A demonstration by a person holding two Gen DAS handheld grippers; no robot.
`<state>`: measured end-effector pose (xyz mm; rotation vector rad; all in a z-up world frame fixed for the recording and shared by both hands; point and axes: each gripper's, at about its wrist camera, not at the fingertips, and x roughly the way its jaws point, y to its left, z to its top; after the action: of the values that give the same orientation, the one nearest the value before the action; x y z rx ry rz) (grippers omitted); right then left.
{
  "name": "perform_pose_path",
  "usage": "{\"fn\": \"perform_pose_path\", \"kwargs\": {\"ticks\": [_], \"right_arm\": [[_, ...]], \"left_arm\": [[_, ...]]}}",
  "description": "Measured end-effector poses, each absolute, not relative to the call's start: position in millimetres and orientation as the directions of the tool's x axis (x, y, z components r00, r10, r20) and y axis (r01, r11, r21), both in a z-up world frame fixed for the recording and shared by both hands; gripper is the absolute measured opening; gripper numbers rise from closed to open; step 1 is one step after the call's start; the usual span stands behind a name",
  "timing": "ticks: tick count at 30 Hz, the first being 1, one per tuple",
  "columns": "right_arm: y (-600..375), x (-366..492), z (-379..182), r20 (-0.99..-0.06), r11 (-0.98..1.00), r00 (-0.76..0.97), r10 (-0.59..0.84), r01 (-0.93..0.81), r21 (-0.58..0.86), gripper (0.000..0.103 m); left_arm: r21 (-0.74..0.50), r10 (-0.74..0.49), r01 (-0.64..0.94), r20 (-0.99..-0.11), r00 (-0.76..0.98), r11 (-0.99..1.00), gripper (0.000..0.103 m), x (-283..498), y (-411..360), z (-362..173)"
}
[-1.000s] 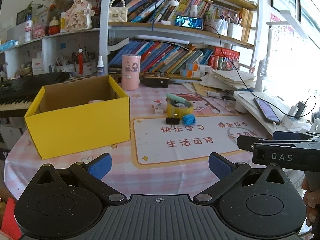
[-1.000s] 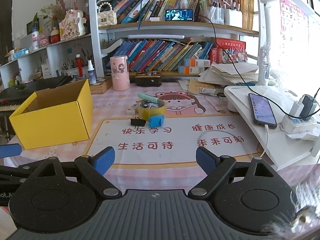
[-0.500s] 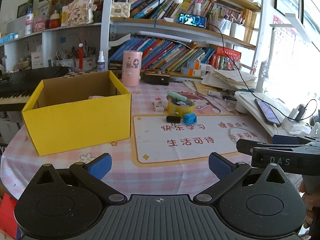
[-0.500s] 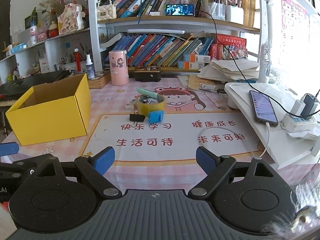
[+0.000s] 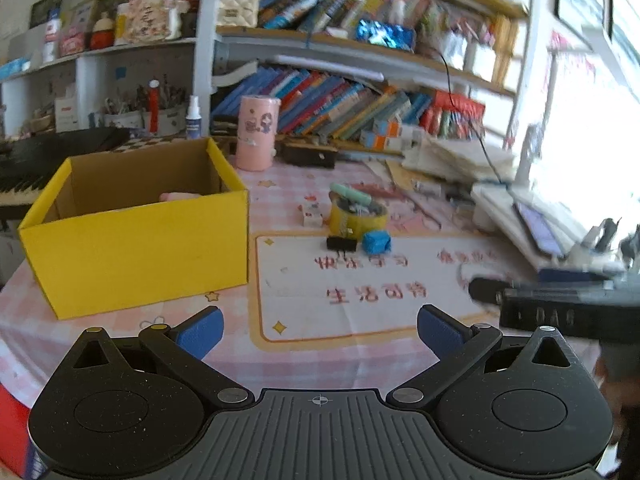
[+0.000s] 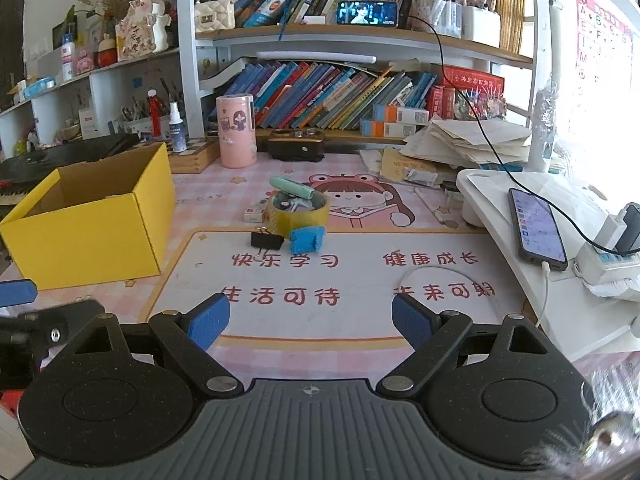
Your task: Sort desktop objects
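Right claw (image 6: 310, 322) gapes, binder clip (image 6: 267, 240) well ahead.

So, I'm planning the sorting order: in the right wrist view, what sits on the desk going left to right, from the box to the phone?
Yellow cardboard box → black binder clip → blue eraser → white charging cable → smartphone.

**Small desk items clustered beside open yellow box**

Yellow cardboard box (image 6: 92, 220) open-topped at left of worktop, something pink inside. Right of it, yellow tape roll (image 6: 298, 210) lying flat, green marker (image 6: 290, 188) resting across its top. Just in front: black binder clip (image 6: 266, 240) and blue crumpled piece (image 6: 306, 239). Small white eraser (image 5: 312, 216) at roll's left.
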<state>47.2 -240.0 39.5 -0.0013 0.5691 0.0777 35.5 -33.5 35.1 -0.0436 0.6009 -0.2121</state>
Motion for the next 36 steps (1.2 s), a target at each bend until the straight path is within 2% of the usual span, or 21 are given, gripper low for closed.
{"fn": "perform_pose_path", "kwargs": {"ticks": [4, 10, 25, 29, 36], "right_arm": [[-245.8, 60.0, 38.0, -0.551, 0.996, 0.830, 0.086, -0.090, 0.019, 0.088], [-254.6, 80.3, 35.8, -0.565, 0.993, 0.818, 0.103, -0.117, 0.012, 0.088], [-284.2, 136.3, 34.8, -0.572, 0.986, 0.809, 0.132, -0.166, -0.007, 0.088], [-288.5, 149.8, 33.6, -0.578, 0.981, 0.802, 0.151, -0.195, -0.015, 0.088], [-294.2, 171.5, 32.2, -0.582, 0.970, 0.790, 0.190, -0.243, -0.012, 0.088]], "left_arm": [[-0.059, -0.207, 0.213, -0.583, 0.786, 0.975, 0.103, 40.6, -47.8, 33.9], [-0.122, -0.251, 0.222, -0.572, 0.781, 0.967, 0.103, 56.2, -54.7, 30.8], [-0.416, -0.380, 0.176, -0.482, 0.790, 0.892, 0.103, 98.7, -43.9, 23.9], [-0.405, -0.415, 0.224, -0.479, 0.774, 0.886, 0.103, 100.0, -53.9, 28.1], [-0.300, -0.336, 0.201, -0.517, 0.788, 0.933, 0.103, 105.6, -73.2, 36.5]]}}
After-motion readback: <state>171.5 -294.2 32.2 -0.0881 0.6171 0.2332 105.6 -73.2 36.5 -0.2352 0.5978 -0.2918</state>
